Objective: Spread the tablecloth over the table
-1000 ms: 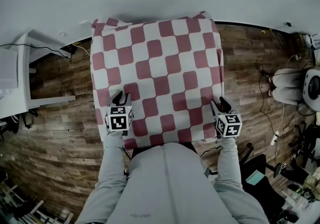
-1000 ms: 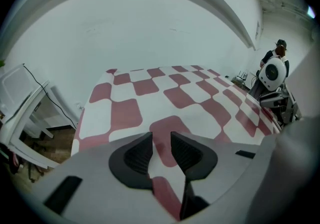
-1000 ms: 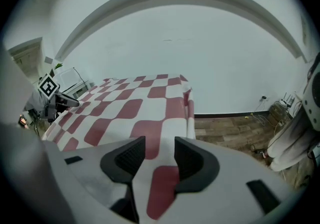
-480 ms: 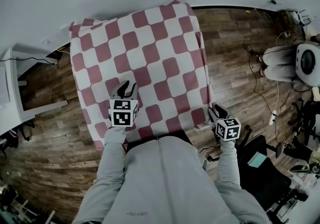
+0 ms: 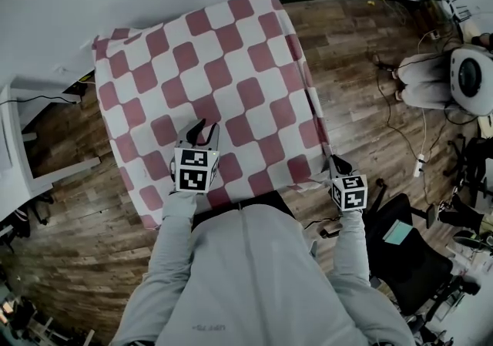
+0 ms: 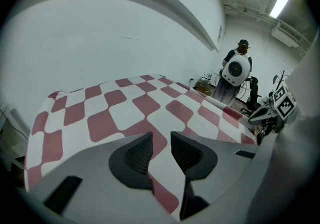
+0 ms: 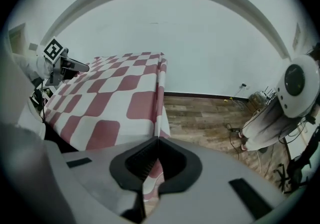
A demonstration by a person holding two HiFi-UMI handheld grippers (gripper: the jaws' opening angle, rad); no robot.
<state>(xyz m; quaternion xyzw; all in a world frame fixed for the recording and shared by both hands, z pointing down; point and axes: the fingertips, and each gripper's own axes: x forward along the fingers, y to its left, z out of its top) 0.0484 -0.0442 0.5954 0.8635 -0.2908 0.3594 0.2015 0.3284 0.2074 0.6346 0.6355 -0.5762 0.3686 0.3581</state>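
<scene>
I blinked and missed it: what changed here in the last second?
The right gripper has just closed its fingers on the tablecloth, at its hanging edge by the near right corner. The left gripper moved further in over the cloth. Unchanged: the left fingers are apart and empty, and the cloth lies spread out.

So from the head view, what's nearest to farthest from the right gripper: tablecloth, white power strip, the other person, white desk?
1. tablecloth: its near right corner is between the jaws of the right gripper, which have just closed on it.
2. white power strip: on the floor, to the right.
3. other person: upper right, near the wall.
4. white desk: far left.
</scene>
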